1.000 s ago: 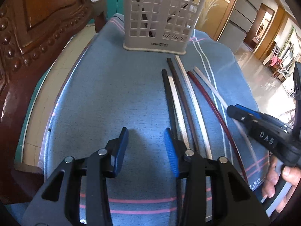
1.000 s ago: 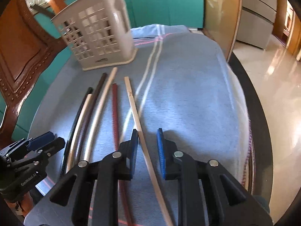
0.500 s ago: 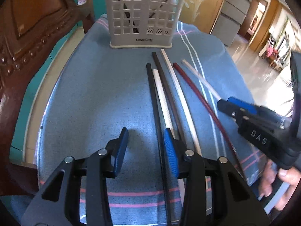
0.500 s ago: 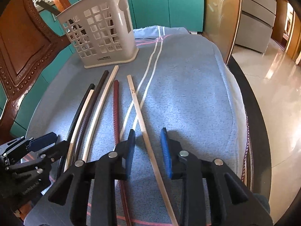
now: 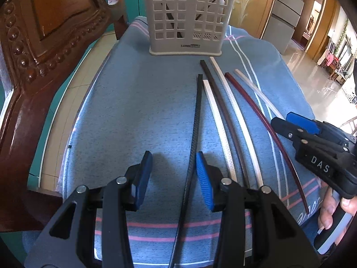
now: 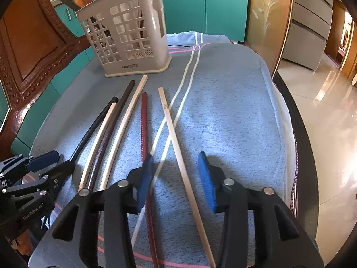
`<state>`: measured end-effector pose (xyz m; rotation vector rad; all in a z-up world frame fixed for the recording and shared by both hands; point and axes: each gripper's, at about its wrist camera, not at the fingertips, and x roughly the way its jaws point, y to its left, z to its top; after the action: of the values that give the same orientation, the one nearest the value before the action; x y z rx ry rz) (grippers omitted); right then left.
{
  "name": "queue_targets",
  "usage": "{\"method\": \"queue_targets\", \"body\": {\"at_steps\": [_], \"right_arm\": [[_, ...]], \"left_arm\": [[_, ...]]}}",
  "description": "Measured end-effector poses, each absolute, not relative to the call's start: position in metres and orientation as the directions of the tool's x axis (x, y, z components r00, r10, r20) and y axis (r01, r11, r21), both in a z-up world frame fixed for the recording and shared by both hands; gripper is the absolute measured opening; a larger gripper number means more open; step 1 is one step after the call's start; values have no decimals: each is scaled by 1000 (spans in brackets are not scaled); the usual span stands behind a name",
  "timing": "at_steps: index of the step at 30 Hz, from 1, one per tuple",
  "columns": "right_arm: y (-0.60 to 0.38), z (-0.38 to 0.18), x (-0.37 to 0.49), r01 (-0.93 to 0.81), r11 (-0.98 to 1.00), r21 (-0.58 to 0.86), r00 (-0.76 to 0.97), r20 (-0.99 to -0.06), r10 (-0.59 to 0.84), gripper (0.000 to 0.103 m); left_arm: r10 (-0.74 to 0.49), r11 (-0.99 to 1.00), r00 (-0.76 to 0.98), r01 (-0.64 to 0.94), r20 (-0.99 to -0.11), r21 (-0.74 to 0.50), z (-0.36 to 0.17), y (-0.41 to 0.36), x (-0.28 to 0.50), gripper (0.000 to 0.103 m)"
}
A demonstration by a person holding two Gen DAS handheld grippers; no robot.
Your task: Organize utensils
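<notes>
Several chopsticks lie side by side on a blue striped towel (image 5: 133, 111), in front of a pale slotted utensil basket (image 5: 187, 17) (image 6: 127, 33). My left gripper (image 5: 174, 175) is open. The black chopstick (image 5: 197, 116) runs between its jaws, close to the right pad (image 5: 203, 178), which does not press on it. My right gripper (image 6: 176, 178) has its jaws opening, and the pale wooden chopstick (image 6: 171, 129) lies loose between them. Between those two lie white (image 5: 214, 116), dark brown (image 5: 219, 102), cream (image 5: 232, 111) and dark red (image 5: 256, 109) sticks.
A carved wooden chair (image 5: 44, 44) stands close on the left. The table's dark rim (image 6: 299, 134) drops to a shiny floor on the right. Teal cabinets (image 6: 200, 4) are behind the basket, which holds dark utensils. A hand (image 5: 330, 210) holds the right gripper.
The right jaws have spread wider around the pale wooden chopstick. The left gripper's view has swung so the black chopstick, earlier hidden behind its right finger, now lies between its jaws.
</notes>
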<state>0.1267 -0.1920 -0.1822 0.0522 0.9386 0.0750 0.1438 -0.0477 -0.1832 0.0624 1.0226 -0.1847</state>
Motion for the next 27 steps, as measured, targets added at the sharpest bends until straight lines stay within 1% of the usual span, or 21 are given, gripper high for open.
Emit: {"method": "queue_targets", "body": {"at_steps": [4, 20, 27], "right_arm": [[-189, -183, 126, -48, 996, 70, 593, -801, 85, 46], [-190, -182, 124, -50, 997, 60, 595, -800, 78, 46], [-188, -182, 124, -59, 997, 58, 594, -801, 82, 51]], "left_arm": [[-122, 983, 509, 184, -852, -31, -183, -49, 143, 42], [-123, 982, 509, 186, -852, -30, -183, -50, 144, 43], [-125, 982, 508, 189, -852, -32, -183, -51, 144, 45]]}}
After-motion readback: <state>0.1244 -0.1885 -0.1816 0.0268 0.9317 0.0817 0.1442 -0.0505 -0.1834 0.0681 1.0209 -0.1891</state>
